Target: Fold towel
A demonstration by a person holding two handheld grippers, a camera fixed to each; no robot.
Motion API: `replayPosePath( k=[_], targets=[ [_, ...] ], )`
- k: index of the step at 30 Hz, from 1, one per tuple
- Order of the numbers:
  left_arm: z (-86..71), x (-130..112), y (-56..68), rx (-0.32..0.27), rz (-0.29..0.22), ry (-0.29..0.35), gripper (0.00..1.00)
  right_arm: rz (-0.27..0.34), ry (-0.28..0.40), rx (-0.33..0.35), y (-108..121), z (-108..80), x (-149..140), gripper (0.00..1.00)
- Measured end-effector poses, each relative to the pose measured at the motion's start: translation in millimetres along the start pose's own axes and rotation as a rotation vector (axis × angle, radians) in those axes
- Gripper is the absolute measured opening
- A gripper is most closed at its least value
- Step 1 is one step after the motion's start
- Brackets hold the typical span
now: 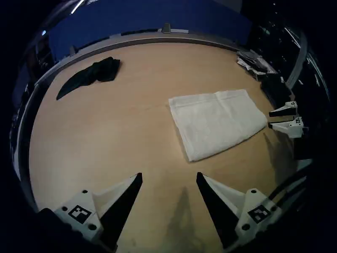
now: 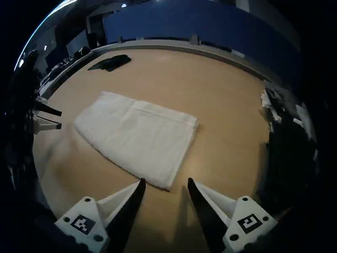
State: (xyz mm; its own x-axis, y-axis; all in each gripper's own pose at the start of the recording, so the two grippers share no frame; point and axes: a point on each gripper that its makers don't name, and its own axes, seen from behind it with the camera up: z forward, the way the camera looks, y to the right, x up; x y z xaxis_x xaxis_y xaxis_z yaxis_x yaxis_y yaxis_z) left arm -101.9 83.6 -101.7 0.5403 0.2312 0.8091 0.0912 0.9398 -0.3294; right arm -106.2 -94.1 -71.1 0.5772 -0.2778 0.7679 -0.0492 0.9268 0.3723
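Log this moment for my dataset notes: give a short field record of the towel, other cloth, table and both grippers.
surface: light wooden tabletop
task item: white terry towel, folded into a flat rectangle on the tabletop
other item: dark crumpled cloth near the far edge, apart from the towel
left gripper: open, empty, over bare wood
right gripper: open, empty, pointed at the towel's near corner

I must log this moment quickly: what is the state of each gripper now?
Left gripper: open, holding nothing.
Right gripper: open, not gripping the white towel.
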Motion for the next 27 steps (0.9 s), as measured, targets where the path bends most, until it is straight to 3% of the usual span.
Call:
replayPosePath(
  k=[6,16,22,27],
  targets=[
    [-1.4,0,2.2,-0.003,0.003,0.003,0.95,0.015,-0.017,0.012,1,5.5,-6,0.47],
    [-3.0,-3,1.2,-0.001,-0.004,0.0,0.96,0.013,-0.037,0.025,1,10.0,-15,0.38],
    [-2.9,-5,-0.5,0.003,-0.003,-0.004,0.96,0.006,-0.043,0.029,-2,12.6,-15,0.16],
    [-4.1,-7,-1.6,0.004,-0.004,-0.005,0.95,0.004,-0.04,0.034,-4,12.5,-14,0.06]
  ],
)
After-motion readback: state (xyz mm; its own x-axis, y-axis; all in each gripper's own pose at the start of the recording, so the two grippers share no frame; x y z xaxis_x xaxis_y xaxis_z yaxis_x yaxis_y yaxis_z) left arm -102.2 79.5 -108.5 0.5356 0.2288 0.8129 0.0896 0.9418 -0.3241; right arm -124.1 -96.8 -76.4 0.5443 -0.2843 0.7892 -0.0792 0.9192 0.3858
